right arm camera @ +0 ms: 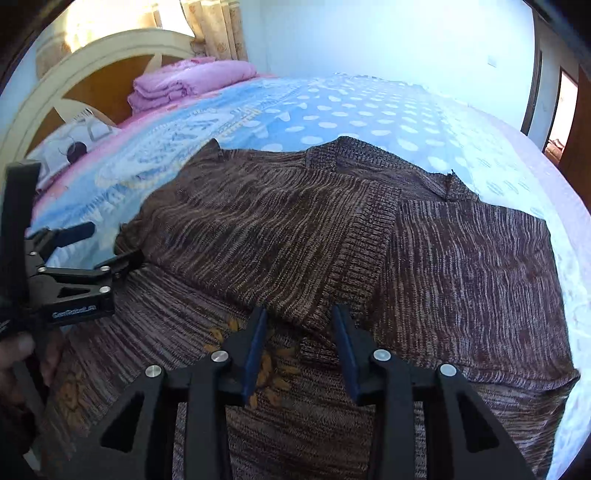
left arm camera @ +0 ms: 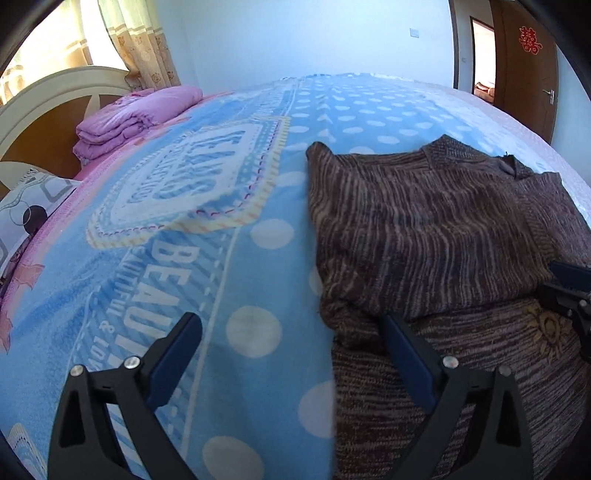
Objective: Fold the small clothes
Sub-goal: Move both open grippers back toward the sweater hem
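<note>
Sweater [right arm camera: 295,229] lay on bed [left arm camera: 229,258], one side folded in; both grippers, left [left arm camera: 291,354] and right [right arm camera: 301,347], gaped empty; further folds remained.

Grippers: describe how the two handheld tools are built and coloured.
The left gripper and the right gripper match: matte black angular frames with triangular cut-outs, silver round pivot bolts, and flat dark-blue finger pads. The right wrist view shows pale lettering on the left gripper's side, too blurred to read.

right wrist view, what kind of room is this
Most likely a home bedroom. A brown knit sweater lies spread on a bed with a blue polka-dot blanket; behind it stand a curved headboard, a folded pink quilt and window curtains.
</note>
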A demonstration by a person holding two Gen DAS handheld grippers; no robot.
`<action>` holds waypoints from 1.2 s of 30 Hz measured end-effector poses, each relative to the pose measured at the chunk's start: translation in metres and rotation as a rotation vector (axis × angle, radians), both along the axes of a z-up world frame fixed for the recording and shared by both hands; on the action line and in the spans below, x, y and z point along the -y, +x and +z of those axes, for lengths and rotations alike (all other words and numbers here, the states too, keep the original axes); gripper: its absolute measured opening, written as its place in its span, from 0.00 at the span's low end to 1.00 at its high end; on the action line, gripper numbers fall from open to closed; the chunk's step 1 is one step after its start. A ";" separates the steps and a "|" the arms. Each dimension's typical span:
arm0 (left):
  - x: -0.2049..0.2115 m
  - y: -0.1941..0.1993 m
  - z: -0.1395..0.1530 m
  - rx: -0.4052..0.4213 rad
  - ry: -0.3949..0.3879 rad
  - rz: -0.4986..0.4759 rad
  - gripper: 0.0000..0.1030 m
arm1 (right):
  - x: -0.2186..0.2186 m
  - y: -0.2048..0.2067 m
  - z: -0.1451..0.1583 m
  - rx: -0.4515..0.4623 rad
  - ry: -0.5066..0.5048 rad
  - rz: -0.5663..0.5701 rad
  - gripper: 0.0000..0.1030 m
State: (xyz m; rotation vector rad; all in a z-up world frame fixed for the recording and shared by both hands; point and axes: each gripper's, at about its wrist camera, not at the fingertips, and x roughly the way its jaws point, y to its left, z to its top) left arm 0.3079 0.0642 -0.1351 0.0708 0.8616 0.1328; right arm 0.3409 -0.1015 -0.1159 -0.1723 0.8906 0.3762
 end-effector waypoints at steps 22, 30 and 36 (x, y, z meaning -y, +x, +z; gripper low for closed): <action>-0.009 -0.022 -0.001 -0.003 -0.092 0.020 1.00 | 0.042 -0.047 0.004 0.035 0.139 -0.060 0.47; -0.006 -0.024 0.000 -0.002 -0.080 0.011 1.00 | 0.062 -0.066 0.002 0.045 0.177 -0.110 0.53; 0.000 -0.040 0.000 -0.009 -0.090 -0.024 1.00 | 0.070 -0.083 0.000 0.056 0.157 -0.148 0.62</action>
